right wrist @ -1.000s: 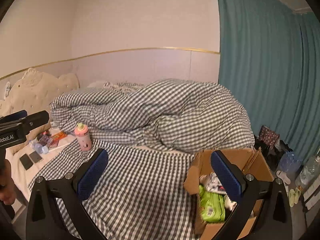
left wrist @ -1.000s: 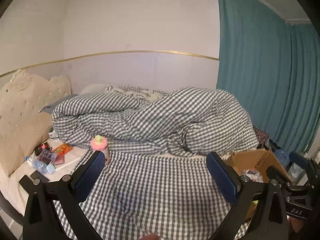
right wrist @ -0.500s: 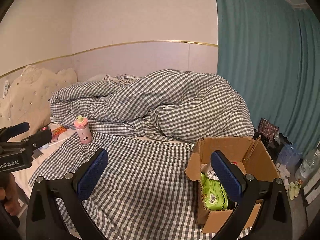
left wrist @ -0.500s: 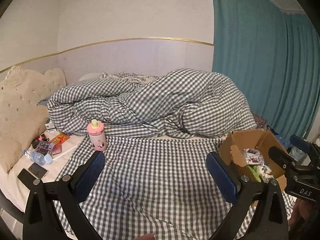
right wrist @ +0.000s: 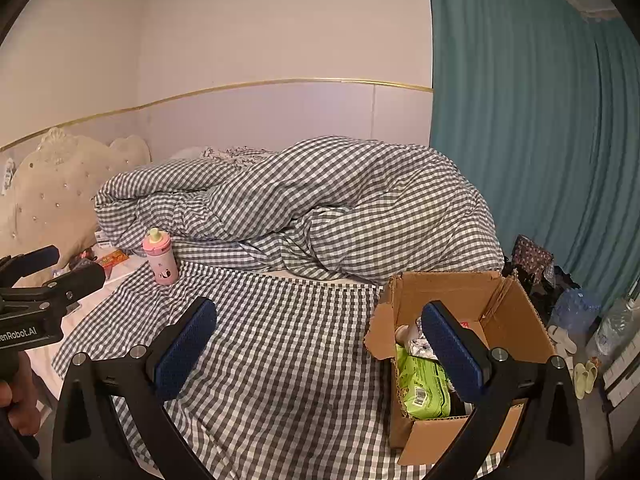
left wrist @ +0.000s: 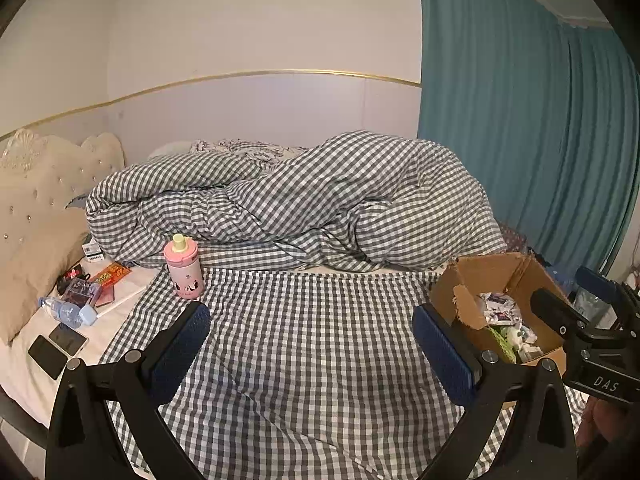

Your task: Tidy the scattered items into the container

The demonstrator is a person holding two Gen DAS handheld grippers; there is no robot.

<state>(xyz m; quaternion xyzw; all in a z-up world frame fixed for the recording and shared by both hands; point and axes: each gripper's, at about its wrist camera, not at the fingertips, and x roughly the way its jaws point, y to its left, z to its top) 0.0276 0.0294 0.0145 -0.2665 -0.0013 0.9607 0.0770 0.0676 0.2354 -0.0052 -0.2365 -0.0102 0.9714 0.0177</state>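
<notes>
Both claws have pulled back from the bed, widening the view. The left claw (left wrist: pixel 310 344) and right claw (right wrist: pixel 320 340) hang spread and empty. The pink bottle (left wrist: pixel 183 266) stands ahead-left; the cardboard box (right wrist: pixel 472 292) sits beneath the right claw's right finger, so collecting likely resumes.

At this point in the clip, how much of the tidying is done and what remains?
Partly done: the cardboard box already holds a green wipes pack and wrappers. Nothing is in hand; the left tongs and right tongs are both open and empty. Left on the bed: the pink bottle, clear water bottle, red snack packet, two phones and other small items near the headboard.
</notes>
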